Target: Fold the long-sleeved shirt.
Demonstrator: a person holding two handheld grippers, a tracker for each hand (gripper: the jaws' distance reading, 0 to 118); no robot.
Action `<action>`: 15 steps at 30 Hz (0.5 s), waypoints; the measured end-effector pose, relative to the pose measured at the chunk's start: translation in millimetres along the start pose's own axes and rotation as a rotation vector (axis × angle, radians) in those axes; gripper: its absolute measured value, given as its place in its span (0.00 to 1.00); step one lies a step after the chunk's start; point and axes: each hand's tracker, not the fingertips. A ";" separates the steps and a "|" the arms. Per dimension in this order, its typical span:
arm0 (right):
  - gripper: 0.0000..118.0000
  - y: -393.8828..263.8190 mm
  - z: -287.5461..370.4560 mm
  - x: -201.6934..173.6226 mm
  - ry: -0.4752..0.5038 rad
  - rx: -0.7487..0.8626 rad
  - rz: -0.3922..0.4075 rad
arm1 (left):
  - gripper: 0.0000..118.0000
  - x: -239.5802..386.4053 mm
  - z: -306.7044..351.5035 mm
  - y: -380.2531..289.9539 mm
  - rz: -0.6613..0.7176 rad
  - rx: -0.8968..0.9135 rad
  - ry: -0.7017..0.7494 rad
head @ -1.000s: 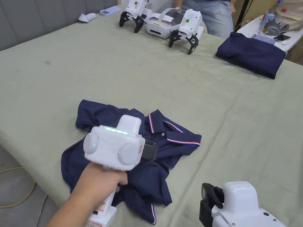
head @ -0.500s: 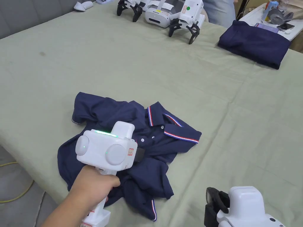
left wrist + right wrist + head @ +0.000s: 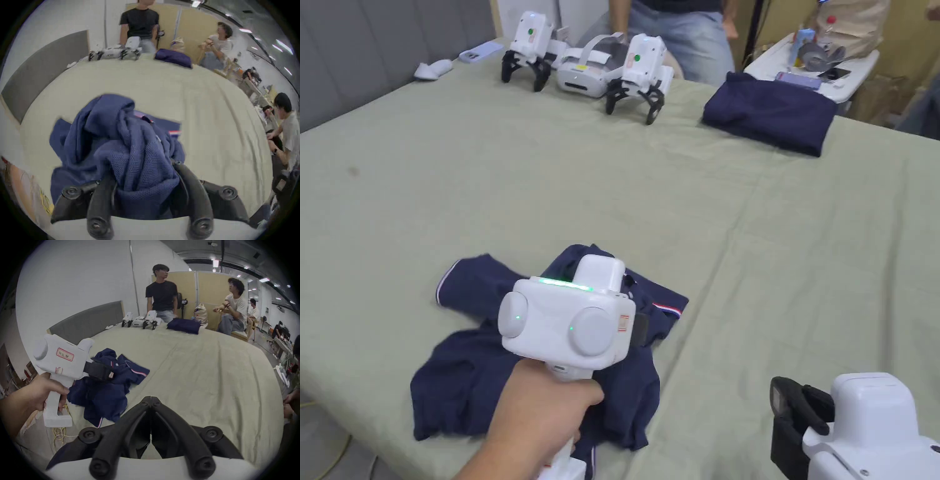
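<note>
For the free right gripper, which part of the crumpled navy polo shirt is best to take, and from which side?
I would take the striped collar edge of the navy polo shirt, coming from the shirt's right over the bare green bedsheet. It lies flat, nearest the shut right gripper, away from the bunch the left gripper holds.

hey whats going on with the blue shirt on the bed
A person is working on a crumpled navy shirt lying near the front edge of a bed with two handheld grippers. The left gripper has bunched shirt fabric between its jaws. The right gripper is shut on nothing, held off to the side above the bare sheet. The shirt is not folded yet. A folded navy garment sits at the far side.
</note>
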 end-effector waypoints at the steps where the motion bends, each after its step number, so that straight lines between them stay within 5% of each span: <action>1: 0.01 2.1 10.6 10.1 -0.026 0.014 -0.008 | 0.27 18.9 4.0 6.7 -0.025 0.021 -0.008; 7: 0.01 11.5 91.0 82.1 -0.208 0.100 -0.023 | 0.27 157.1 14.1 40.1 -0.164 0.163 -0.068; 15: 0.01 5.3 194.1 186.2 -0.468 0.172 -0.111 | 0.27 365.5 13.3 52.9 -0.340 0.201 -0.352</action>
